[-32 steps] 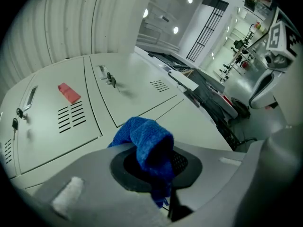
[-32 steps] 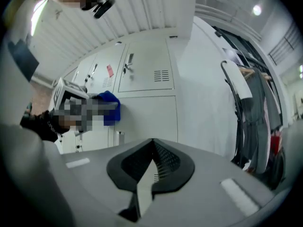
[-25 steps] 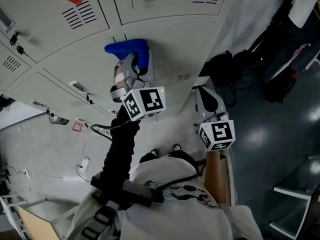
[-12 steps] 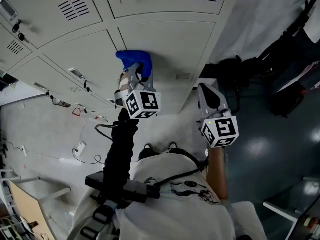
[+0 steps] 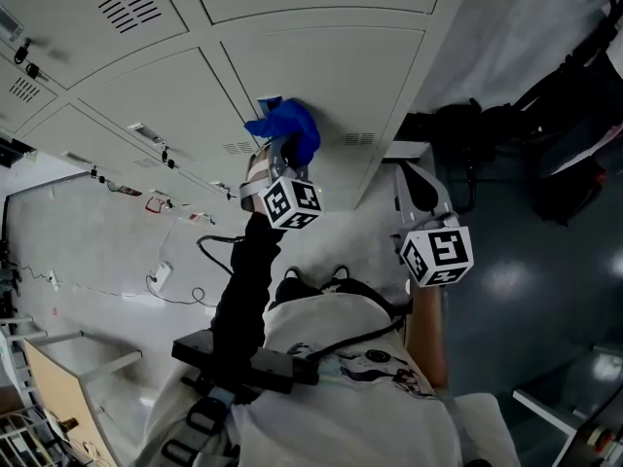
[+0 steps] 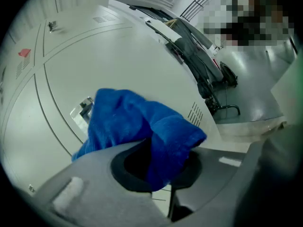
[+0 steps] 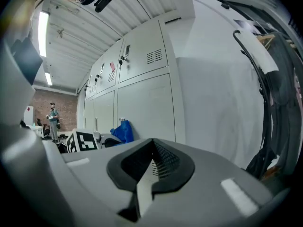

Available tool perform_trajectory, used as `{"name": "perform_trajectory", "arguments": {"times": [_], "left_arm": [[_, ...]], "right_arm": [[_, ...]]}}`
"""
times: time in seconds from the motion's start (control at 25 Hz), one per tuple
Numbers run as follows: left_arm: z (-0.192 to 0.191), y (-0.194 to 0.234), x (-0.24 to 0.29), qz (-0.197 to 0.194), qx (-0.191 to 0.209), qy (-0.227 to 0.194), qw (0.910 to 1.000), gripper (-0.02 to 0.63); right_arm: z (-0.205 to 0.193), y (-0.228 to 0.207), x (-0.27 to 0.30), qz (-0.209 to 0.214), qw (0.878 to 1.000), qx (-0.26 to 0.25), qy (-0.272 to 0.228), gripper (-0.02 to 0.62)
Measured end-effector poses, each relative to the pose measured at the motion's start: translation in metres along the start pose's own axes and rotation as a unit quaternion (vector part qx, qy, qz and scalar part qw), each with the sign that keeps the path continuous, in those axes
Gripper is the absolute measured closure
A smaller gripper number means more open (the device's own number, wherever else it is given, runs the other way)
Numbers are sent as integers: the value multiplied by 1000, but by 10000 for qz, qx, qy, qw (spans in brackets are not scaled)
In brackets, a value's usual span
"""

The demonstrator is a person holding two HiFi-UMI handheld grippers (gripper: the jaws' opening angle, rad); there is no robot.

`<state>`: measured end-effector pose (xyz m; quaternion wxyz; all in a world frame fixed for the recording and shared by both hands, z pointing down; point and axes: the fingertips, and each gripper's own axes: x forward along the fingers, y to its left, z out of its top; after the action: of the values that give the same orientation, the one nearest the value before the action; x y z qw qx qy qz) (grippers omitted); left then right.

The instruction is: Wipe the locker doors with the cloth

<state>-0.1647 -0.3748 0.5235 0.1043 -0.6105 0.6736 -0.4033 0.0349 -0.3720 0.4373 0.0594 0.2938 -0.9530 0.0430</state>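
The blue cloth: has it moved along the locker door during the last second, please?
Yes. The blue cloth has slid to the right, ending nearer the vent slots.

Head view: perched above the person, aimed steeply down past the chest, with locker doors [image 5: 321, 76] fanned across the top of the frame and dark floor [image 5: 526, 261] at the right. Left gripper view: jammed right up close to one door, looking along its own jaws, blue cloth [image 6: 137, 122] filling the centre. Right gripper view: hangs further back, faces along the locker row at centre left. Shares that cloth and the left gripper [image 7: 112, 138] with the head view, both small at lower left here.
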Motion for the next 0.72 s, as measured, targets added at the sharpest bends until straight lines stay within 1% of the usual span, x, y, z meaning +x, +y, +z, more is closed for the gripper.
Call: {"name": "perform_trajectory", "arguments": {"times": [0.12,0.2,0.28,0.4,0.48,0.52,0.6,0.64,0.72], "left_arm": [[-11,-11,0,95,261,114,9996,574],[-17,-20,1,39,380,193,9991,574],[-27,-34,7,-66,349,326,9988,575],[-52,-53,20,-286,168,677,9972,575],[-61,-61,19,-366,111,755,9964,577],[-60,-63,14,-352,84,682,9970,577],[-45,-62,-1,-243,-27,397,9989,577],[-34,-58,-11,-138,-135,208,9996,577],[-6,-39,-36,216,-458,-237,9984,577]], "right_arm": [[-6,0,-4,-1,10000,45,48,597],[-9,0,-8,-9,10000,71,68,597],[-12,-1,-13,-23,9999,96,86,597],[-14,-4,-20,-70,9999,119,105,597],[-16,-7,-25,-111,9998,136,121,597],[-17,-9,-28,-131,9997,148,125,597],[-19,-14,-31,-169,9996,191,115,597],[-20,-16,-32,-185,9995,214,107,597],[-22,-19,-33,-205,9994,245,91,597]]}}
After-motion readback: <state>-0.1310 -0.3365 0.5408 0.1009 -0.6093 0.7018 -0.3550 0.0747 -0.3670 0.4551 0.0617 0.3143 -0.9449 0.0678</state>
